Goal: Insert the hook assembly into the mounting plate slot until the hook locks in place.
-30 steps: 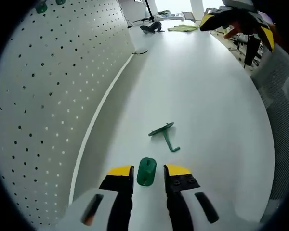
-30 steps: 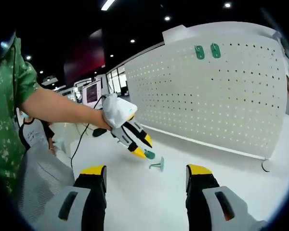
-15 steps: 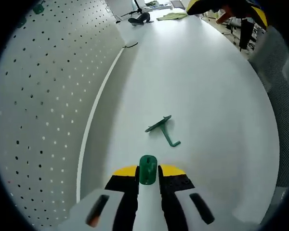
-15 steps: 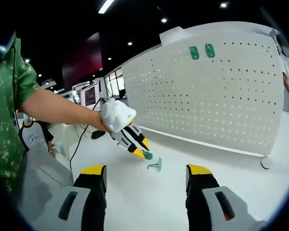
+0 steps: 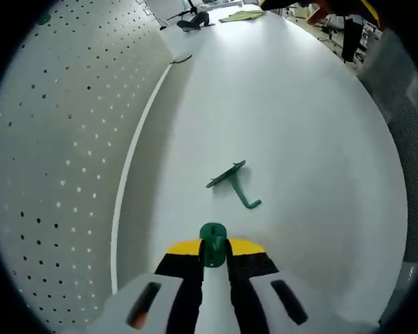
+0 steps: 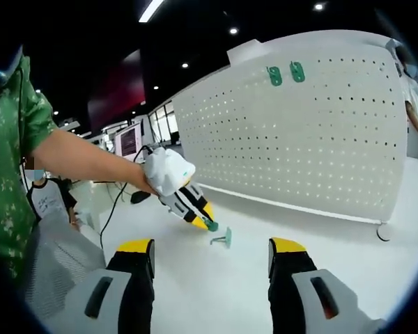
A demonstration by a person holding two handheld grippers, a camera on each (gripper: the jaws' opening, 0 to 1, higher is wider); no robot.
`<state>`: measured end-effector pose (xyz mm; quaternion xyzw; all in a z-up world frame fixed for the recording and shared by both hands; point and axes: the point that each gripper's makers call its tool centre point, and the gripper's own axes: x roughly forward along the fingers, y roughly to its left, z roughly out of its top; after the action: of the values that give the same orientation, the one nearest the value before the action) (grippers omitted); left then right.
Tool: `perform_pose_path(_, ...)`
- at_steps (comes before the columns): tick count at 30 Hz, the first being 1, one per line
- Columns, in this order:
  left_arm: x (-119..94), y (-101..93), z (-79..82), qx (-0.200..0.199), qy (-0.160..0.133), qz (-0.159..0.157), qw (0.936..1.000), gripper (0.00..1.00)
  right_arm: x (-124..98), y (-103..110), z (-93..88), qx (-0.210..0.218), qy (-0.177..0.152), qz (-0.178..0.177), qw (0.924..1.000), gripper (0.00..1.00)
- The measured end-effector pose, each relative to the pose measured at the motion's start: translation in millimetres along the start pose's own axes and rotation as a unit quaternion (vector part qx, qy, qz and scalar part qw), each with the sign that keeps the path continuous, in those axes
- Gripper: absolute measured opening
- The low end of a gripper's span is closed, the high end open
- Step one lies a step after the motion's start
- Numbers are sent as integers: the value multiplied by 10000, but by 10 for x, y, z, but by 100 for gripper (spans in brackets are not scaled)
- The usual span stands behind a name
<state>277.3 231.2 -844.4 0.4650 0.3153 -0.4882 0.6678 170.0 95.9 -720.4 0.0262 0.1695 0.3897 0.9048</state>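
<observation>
L gripper [image 5: 212,248] clenched on green plate [image 5: 212,243]; hook [image 5: 233,184] at 12 o'clock. R gripper [image 6: 212,254] released.

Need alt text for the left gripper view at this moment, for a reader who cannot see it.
The left gripper, jaws shut on a small green mounting plate, hangs over a white table. A green hook lies loose on the table just ahead, and a white pegboard stands along the left.
</observation>
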Motion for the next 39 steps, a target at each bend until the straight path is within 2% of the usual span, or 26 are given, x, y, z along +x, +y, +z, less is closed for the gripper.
perform_pose_path(15, 21, 10, -18, 13, 62, 7, 10000, 9, -25, -25, 22, 68, -110, -39, 9999, 66)
perform_pose_path(39, 37, 44, -44, -69, 63, 63, 9999, 4, -41, -56, 29, 46, -109, -95, 9999, 66)
